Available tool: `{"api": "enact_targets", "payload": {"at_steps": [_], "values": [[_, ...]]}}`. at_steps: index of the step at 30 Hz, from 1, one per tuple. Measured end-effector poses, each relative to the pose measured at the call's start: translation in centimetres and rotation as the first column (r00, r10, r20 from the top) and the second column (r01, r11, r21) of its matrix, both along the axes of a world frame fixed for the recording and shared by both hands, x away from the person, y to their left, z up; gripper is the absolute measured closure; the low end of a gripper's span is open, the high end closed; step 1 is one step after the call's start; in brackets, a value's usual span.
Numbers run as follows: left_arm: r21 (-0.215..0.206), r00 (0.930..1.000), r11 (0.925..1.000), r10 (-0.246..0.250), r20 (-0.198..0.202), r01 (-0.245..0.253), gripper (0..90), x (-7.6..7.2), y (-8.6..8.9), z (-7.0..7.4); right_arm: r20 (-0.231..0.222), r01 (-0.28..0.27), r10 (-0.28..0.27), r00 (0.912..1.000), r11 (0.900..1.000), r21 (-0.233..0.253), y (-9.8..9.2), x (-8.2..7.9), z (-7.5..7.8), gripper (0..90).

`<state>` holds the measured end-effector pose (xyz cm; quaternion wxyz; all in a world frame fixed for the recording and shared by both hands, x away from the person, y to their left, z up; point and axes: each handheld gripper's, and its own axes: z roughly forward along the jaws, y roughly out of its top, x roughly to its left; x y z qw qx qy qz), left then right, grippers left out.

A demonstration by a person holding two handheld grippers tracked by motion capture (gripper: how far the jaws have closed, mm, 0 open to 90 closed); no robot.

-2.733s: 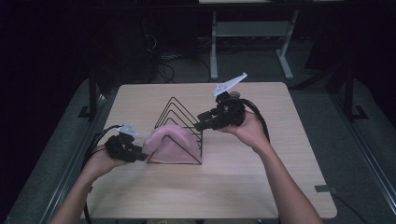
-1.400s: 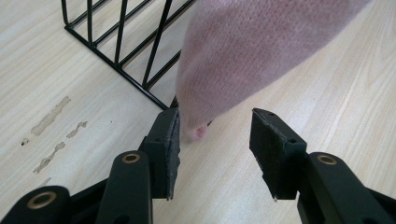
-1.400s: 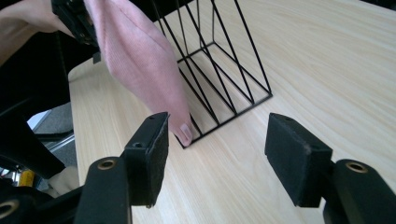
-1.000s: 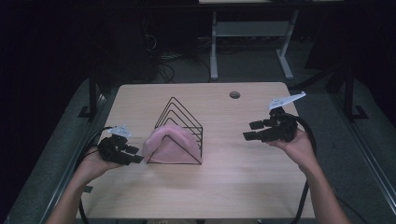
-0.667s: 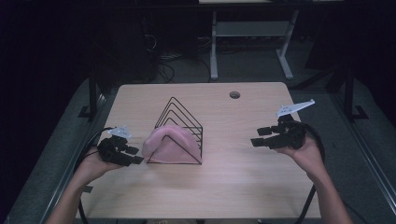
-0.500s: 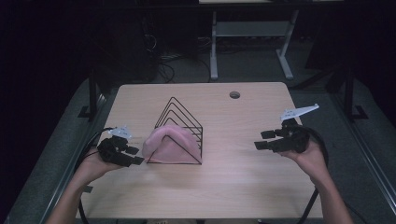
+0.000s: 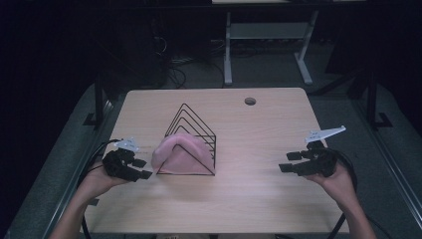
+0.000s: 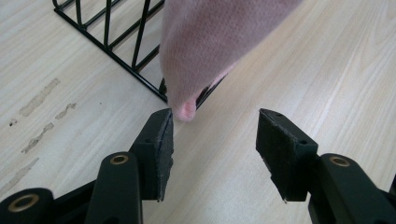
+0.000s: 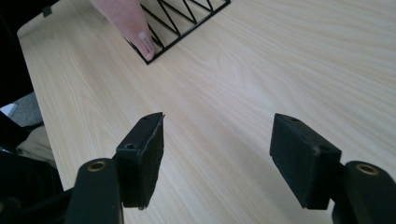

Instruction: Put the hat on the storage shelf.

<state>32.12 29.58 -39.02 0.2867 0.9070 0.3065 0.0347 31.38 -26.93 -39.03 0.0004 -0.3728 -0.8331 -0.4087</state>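
**Left gripper at the cloth tip, right gripper parked off to the side**

Dark room, light wood table [image 7: 259,199], cable hole near its far edge.

Left gripper [image 7: 142,169]: near the table's left edge, jaws spread wide, nothing between them. In the left gripper view [image 8: 212,135] the pink cloth [image 8: 219,42] hangs straight ahead of the gap; its low tip sits just beyond and almost against the left-hand pad. No contact that I can confirm.

Cloth is draped over the black wire rack [image 7: 191,142], which stands about mid-table, left of centre. Cloth covers the rack's near-left end and spills toward the left gripper. Its long axis looks to run along the rack, roughly in line with the left jaws.

Right gripper [image 7: 288,163]: near the table's right edge, jaws also wide and empty, over bare wood, well apart from the rack.

Judgement: left hand is far nearer. A short push forward plus a slight shift would put the tip between its pads.
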Motion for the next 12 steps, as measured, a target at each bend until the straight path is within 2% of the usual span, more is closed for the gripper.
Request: {"api": "enact_targets", "payload": {"at_steps": [6, 10, 11, 12], "values": [[0.000, 0.9999, 1.0000, 0.005, -0.009, -0.005, 44.7, -0.4, 0.2, -0.1, -0.009, 0.011, -0.011, 0.9999, 1.000, -0.026, -0.3, -1.0, -0.8, 33.5], [-0.048, 0.9995, 0.9983, 0.031, -0.011, -0.032, 40.5, -1.3, 0.1, -0.2, 0.014, 0.004, -0.004, 0.9999, 0.999, -0.032, 0.0, -2.2, -1.1, 30.9], [-0.047, 0.9996, 0.9985, 0.027, -0.005, -0.027, 39.2, -1.4, 0.1, -0.2, 0.026, 0.000, 0.001, 0.9997, 0.999, -0.033, 0.2, -2.7, -1.2, 30.1], [-0.072, 0.9989, 0.9963, 0.047, 0.000, -0.047, 38.0, -1.8, 0.1, -0.2, 0.033, -0.003, 0.004, 0.9995, 1.000, -0.029, 0.4, -3.1, -1.3, 30.0]]}}
